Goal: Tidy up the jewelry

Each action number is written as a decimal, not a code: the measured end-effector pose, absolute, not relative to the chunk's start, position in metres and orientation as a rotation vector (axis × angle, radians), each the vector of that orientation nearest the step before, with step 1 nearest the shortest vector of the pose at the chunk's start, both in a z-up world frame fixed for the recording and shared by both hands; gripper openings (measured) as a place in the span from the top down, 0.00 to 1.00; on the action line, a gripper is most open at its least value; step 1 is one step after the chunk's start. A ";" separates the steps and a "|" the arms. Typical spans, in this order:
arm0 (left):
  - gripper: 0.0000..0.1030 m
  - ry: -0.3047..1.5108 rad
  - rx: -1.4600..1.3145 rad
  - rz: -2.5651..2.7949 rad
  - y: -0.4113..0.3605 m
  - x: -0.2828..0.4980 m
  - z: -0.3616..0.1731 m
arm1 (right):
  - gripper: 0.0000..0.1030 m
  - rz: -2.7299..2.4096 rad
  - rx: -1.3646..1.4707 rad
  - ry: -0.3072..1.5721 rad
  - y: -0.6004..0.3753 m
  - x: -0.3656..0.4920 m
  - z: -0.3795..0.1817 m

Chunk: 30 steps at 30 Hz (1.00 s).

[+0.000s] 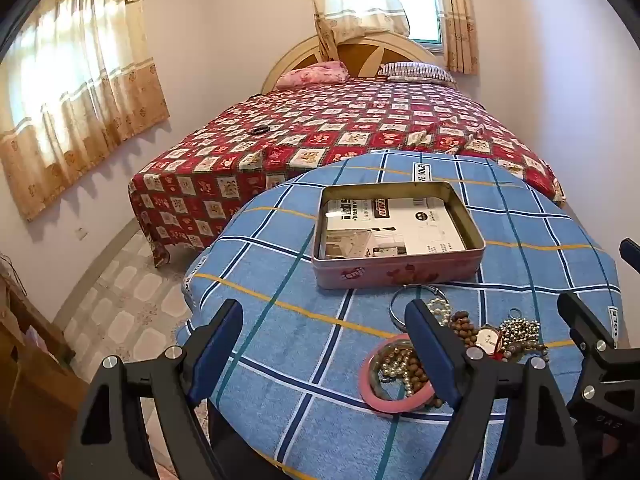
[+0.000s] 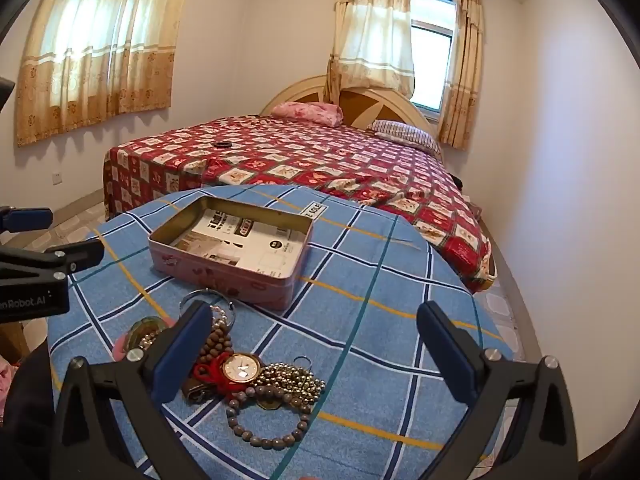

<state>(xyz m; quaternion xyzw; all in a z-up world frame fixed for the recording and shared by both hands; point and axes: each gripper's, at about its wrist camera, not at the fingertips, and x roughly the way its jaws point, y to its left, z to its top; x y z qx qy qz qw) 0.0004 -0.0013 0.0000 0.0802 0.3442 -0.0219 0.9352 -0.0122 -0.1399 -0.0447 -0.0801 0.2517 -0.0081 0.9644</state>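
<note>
An open pink tin box (image 1: 396, 268) (image 2: 224, 268), with a printed sheet lying inside, stands on a table with a blue checked cloth (image 1: 288, 320) (image 2: 380, 280). In front of it lies a heap of jewelry: a pink bangle (image 1: 396, 400), a pearl string (image 1: 396, 364), brown wooden beads (image 1: 460, 322) (image 2: 218, 342), a gold watch (image 2: 241, 367), a silver bead chain (image 2: 294, 380), a grey bead bracelet (image 2: 264, 438) and a thin silver bangle (image 1: 394, 304). My left gripper (image 1: 324, 330) is open and empty, left of the heap. My right gripper (image 2: 314, 334) is open and empty, above the heap's right side.
A bed (image 1: 360, 120) (image 2: 320, 152) with a red patterned cover stands right behind the table, with a small dark ring (image 1: 259, 129) (image 2: 221, 144) on it. Wooden furniture (image 1: 24, 360) is at the far left. The floor (image 1: 132, 296) is tiled.
</note>
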 end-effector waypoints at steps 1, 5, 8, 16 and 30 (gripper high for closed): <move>0.19 0.704 0.162 -0.048 -0.002 0.001 0.000 | 0.00 -0.016 -0.162 0.510 -0.140 -0.012 -0.045; 0.19 0.698 0.151 -0.050 0.005 0.003 -0.004 | 0.00 -0.018 -0.170 0.507 -0.140 -0.011 -0.047; 0.19 0.698 0.150 -0.045 0.001 0.000 -0.005 | 0.00 -0.014 -0.167 0.510 -0.139 -0.013 -0.046; 0.19 0.701 0.163 -0.047 0.000 0.000 -0.003 | 0.00 -0.016 -0.170 0.515 -0.139 -0.011 -0.046; 0.19 0.704 0.170 -0.044 -0.002 0.000 -0.004 | 0.00 -0.015 -0.172 0.517 -0.139 -0.013 -0.046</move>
